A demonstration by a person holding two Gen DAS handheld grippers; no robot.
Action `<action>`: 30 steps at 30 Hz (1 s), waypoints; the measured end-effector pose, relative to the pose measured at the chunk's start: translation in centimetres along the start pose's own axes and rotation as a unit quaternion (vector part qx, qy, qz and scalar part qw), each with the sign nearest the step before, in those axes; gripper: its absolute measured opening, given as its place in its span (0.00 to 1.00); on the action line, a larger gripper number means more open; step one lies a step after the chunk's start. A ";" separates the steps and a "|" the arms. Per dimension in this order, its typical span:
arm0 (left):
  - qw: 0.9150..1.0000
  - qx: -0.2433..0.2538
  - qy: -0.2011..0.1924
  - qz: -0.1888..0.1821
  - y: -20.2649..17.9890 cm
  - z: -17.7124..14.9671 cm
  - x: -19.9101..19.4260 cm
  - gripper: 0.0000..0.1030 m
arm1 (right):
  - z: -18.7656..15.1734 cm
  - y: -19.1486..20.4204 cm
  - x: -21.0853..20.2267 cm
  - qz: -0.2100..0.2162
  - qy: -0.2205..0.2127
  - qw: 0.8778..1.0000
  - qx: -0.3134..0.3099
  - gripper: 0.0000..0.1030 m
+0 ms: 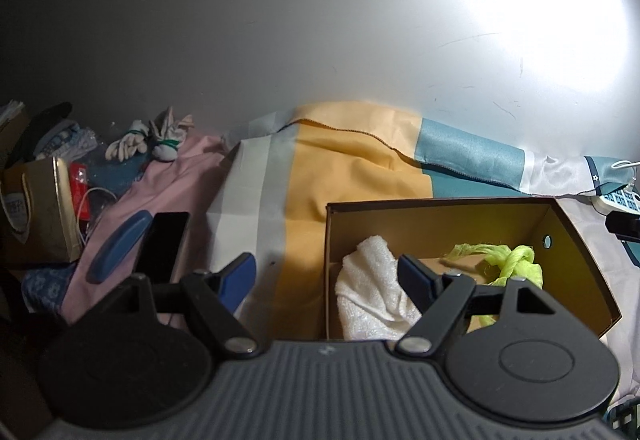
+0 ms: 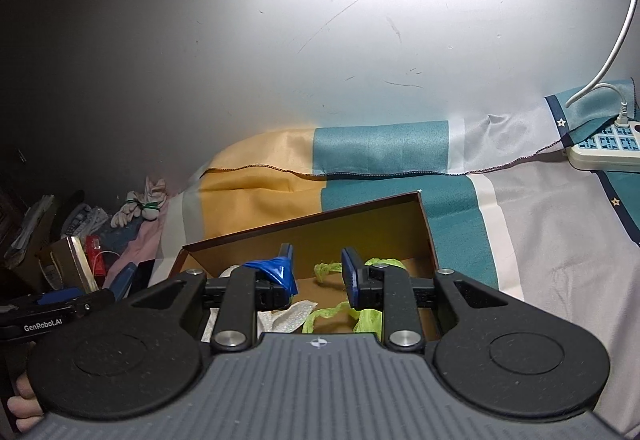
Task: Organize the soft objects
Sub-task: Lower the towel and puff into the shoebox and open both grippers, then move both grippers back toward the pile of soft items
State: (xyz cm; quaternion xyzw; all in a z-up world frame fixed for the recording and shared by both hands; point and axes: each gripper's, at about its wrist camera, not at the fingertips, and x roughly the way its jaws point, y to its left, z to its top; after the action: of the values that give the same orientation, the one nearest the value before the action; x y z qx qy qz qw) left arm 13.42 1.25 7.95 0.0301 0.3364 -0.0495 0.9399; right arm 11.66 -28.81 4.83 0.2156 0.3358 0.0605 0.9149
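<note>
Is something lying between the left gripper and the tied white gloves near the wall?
Only low things: a black flat object and a blue oblong piece lie on the pink cloth between left gripper and gloves. Above them looks free.

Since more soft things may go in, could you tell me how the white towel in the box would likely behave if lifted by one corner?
The towel would probably hang limp: it lies crumpled in folds against the box wall. Its looped pile suggests a sure, non-slip grip. It looks light, so the rest should trail up after it.
</note>
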 end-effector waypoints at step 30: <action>0.997 0.024 0.011 0.071 -3.2 -7.2 -9.3 0.88 | -7.9 3.0 -9.0 0.084 -0.029 0.996 0.009 0.12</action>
State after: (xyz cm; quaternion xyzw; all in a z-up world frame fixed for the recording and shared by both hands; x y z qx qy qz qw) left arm 1.39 -0.56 8.17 0.0769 0.3424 0.0099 0.9364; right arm -0.17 -25.60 6.04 0.2526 0.2907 0.1283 0.9139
